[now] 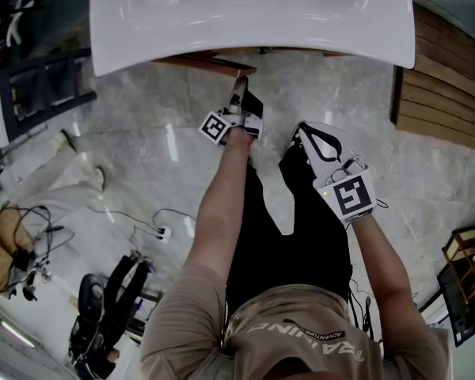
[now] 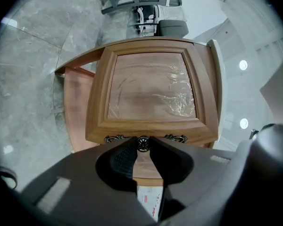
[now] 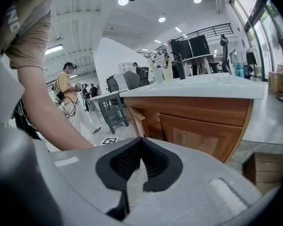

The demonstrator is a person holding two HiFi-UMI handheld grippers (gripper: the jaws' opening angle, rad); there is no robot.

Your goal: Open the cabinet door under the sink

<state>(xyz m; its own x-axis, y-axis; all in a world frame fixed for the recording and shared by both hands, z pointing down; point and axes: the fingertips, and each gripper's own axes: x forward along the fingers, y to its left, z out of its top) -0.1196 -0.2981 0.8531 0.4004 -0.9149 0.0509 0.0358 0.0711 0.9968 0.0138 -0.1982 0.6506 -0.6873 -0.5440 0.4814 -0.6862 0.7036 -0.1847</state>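
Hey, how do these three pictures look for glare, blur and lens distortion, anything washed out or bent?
Head view: sharp, glare streaks on the glossy white sink basin and grey marble floor. Left gripper view: fisheye with black corners, sheen on the clear plastic film over the wooden cabinet door. Right gripper view: the white countertop bows, ceiling lamps blown out.

The person wears a tan short-sleeved T-shirt [image 1: 301, 340] with dark lettering across the chest and black trousers [image 1: 289, 236], each sleeve ending well behind the claws. The left gripper [image 1: 239, 93] is a dark grey moulded shell with black ribbed pads [image 2: 121, 157], and just behind its claw sits a white cube with a black square marker [image 1: 216, 127]. The right gripper [image 1: 303, 131] is pale grey with similar black ribbed pads [image 3: 126, 161], black trim along its flanks, and a bold black square marker [image 1: 352, 196] on the cube behind the claw.
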